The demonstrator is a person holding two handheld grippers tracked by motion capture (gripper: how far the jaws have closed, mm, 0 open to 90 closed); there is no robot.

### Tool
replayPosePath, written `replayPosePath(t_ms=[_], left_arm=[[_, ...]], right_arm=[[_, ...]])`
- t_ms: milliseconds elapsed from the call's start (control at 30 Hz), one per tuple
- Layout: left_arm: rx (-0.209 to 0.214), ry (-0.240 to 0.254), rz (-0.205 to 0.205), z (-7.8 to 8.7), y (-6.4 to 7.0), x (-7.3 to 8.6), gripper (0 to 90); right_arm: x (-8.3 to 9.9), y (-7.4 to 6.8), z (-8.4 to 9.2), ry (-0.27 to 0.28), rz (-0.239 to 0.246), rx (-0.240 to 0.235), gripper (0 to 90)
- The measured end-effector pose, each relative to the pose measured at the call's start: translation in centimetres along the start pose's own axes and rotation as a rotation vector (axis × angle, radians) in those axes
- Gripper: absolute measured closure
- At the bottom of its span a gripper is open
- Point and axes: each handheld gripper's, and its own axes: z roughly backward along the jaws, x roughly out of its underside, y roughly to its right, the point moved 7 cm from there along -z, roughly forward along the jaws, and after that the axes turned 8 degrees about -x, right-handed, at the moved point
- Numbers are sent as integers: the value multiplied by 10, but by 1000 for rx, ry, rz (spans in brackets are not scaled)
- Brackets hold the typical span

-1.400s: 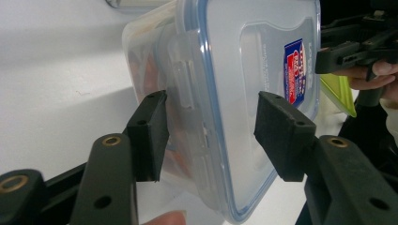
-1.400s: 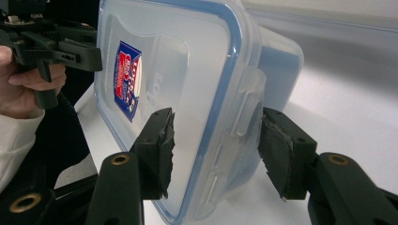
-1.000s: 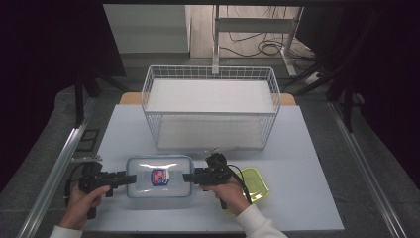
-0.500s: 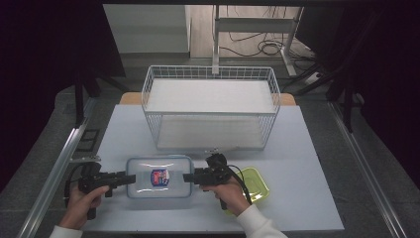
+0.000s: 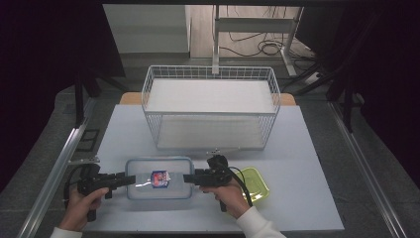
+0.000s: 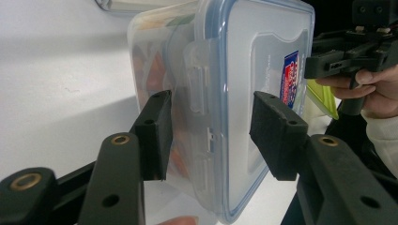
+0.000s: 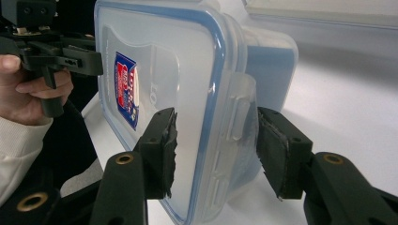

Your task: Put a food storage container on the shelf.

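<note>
We see a clear box (image 5: 158,177) with a blue-rimmed lid lying flat on the white counter (image 5: 307,148), at 6 o'clock from the wire basket (image 5: 210,106) and near the counter's front edge. A red-and-blue label (image 5: 159,179) sits in the middle of the lid. A lime lid (image 5: 255,181) lies just beside the box at its 3 o'clock.

We hold the left gripper (image 5: 130,179) at the box's 9 o'clock end and the right gripper (image 5: 188,177) at its 3 o'clock end, the 2 pointing at each other across the box.

In the left gripper view, the left gripper (image 6: 211,126) has its fingers (image 6: 277,133) half open, straddling the side latch (image 6: 199,89) of the box (image 6: 263,51); gaps show on both sides, so they are not pressing it. Coloured contents show through the wall.

In the right gripper view, the right gripper (image 7: 216,145) likewise brackets the opposite latch (image 7: 238,115) of the box (image 7: 187,70), fingers (image 7: 162,145) part open. Its far finger lies close against the wall; we cannot tell whether it touches.
</note>
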Motion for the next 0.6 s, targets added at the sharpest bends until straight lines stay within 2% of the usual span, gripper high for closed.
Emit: replayPosePath(t_ms=[100,333,600], left_arm=[[5,2,0,1,0,0,510],[7,8,-10,1,5,-1,511],[10,26,-39,4,17,-8,510]], right_arm=[[1,0,1,3,-11,-10,507],[2,-3,5,13,-1,-4,507],[0,-10,17,43,39,13,507]])
